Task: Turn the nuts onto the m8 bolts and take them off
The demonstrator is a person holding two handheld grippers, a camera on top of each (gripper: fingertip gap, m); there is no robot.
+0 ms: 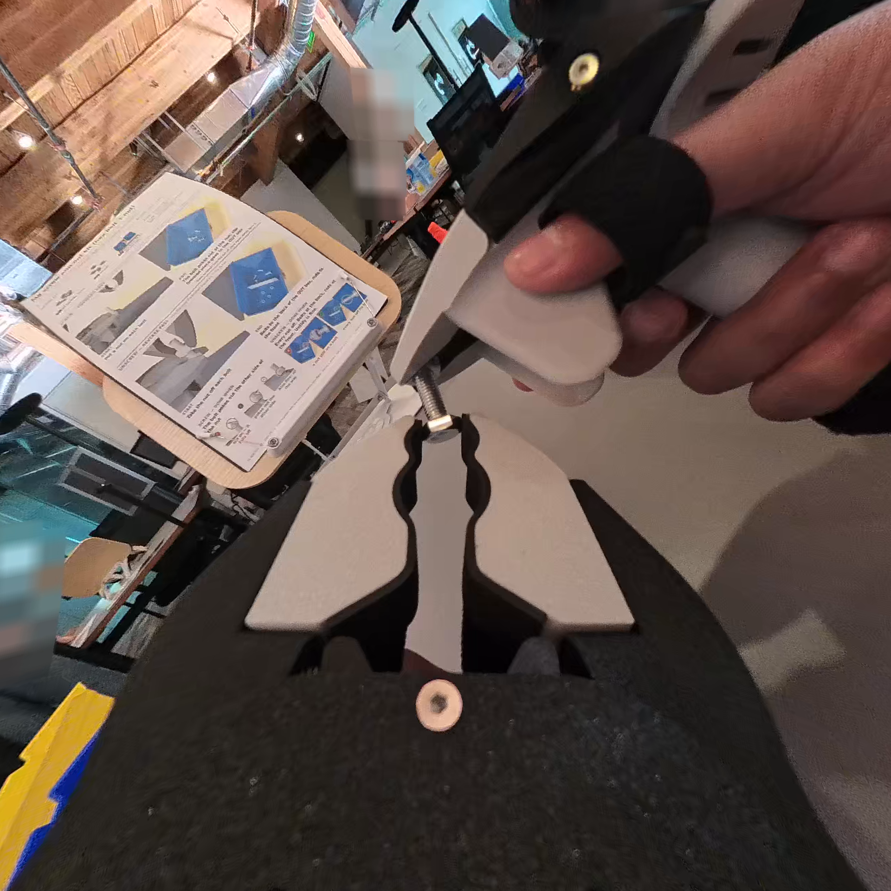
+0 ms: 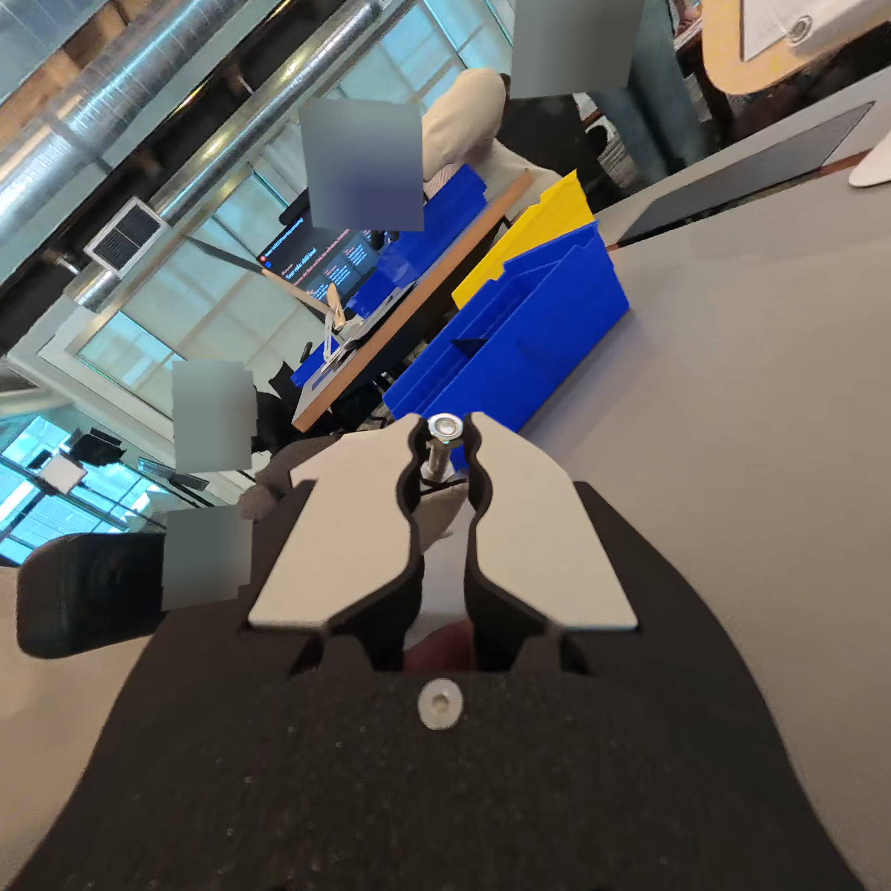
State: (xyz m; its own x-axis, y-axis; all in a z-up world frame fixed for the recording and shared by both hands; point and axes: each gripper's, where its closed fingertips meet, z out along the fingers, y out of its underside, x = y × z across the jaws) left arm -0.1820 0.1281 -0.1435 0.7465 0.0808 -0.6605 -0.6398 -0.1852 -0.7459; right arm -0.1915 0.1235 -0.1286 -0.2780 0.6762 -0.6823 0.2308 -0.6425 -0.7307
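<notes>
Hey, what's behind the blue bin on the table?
A yellow bin stands right behind the blue bin, only its upper edge showing; the blue bin covers the rest, and neither bin's contents can be seen.

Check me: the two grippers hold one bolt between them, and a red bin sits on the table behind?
Not quite: the bin is blue, not red, as the right wrist view shows. The left gripper and right gripper do hold one bolt, and the bin sits on the table.

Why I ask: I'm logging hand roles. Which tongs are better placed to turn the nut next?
Left, probably. The left tongs are shut on the nut at the end of the bolt; the right tongs clamp the bolt head, fit to hold it still.
</notes>
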